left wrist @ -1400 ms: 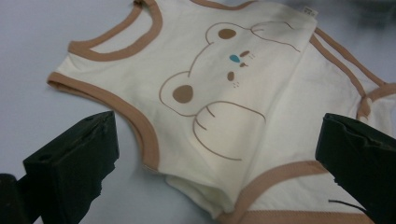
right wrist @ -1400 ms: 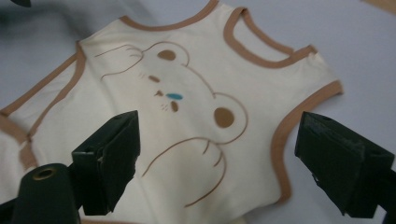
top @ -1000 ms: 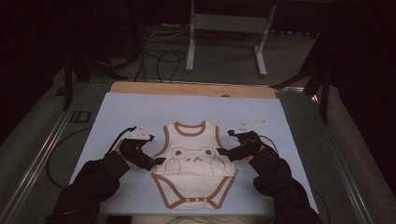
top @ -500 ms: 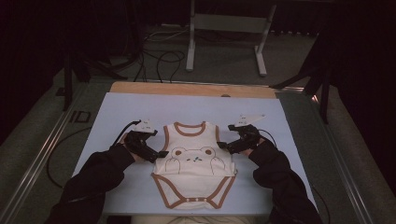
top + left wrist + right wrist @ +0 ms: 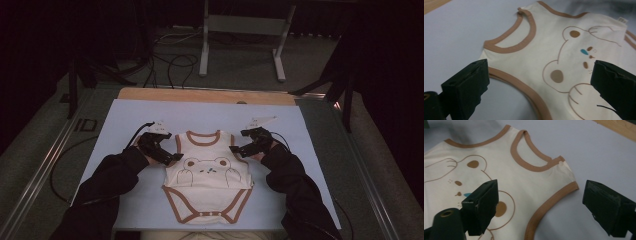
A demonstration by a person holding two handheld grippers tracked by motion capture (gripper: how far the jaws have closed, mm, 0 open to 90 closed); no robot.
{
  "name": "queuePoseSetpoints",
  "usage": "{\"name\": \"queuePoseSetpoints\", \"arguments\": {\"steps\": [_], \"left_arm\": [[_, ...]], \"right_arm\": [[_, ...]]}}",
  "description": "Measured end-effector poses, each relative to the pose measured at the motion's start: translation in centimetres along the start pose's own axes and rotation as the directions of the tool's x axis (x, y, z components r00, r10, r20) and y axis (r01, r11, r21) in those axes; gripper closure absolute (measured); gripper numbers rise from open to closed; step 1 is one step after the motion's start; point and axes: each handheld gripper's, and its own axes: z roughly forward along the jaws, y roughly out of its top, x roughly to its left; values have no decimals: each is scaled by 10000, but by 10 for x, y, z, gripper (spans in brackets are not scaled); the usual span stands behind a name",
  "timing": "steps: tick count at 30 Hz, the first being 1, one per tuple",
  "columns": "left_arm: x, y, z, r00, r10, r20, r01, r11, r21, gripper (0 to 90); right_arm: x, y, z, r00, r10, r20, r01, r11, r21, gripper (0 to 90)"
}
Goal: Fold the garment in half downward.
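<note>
The left gripper [image 5: 170,158] has its jaws wide apart astride the brown-trimmed armhole edge of a cream baby bodysuit [image 5: 209,175], and the right gripper [image 5: 239,149] has its jaws equally wide apart astride the opposite armhole edge; neither grips the cloth. The bodysuit, printed with a bear face [image 5: 571,57], lies flat and face up, neck away from the person, on a pale blue sheet [image 5: 125,120] covering the table.

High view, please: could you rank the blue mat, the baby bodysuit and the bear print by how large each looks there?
1. Blue mat, covering most of the tabletop.
2. Baby bodysuit, lying flat on the mat.
3. Bear print, filling just the bodysuit's chest.
Each lies within the one before it, so nearness to the camera cannot change this order.
</note>
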Motion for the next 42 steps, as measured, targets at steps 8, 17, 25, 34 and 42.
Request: {"name": "queuePoseSetpoints", "arguments": {"steps": [8, 17, 25, 34, 42], "left_arm": [[17, 2, 11, 9999, -124, -73, 124, 9999, 24, 43], [35, 2, 29, 9986, -364, -375, 371, 9992, 173, 142], [51, -1, 40, 9946, -630, -826, 675, 9963, 530, 188], [60, -3, 54, 9922, -789, -964, 868, 9929, 810, 314], [62, -5, 64, 9909, -894, -1011, 996, 9899, 1004, 423]], "right_arm": [[-14, -1, 17, 9999, 12, -137, -9, 9998, 220, 204], [-26, 8, 32, 9999, -16, -142, 21, 9993, 364, 268], [-36, 11, 45, 9997, 233, -78, -229, 9984, 521, 342], [-47, 9, 53, 9989, 464, 17, -464, 9972, 588, 439], [-50, 7, 64, 9984, 556, 123, -565, 9944, 893, 482]]}}
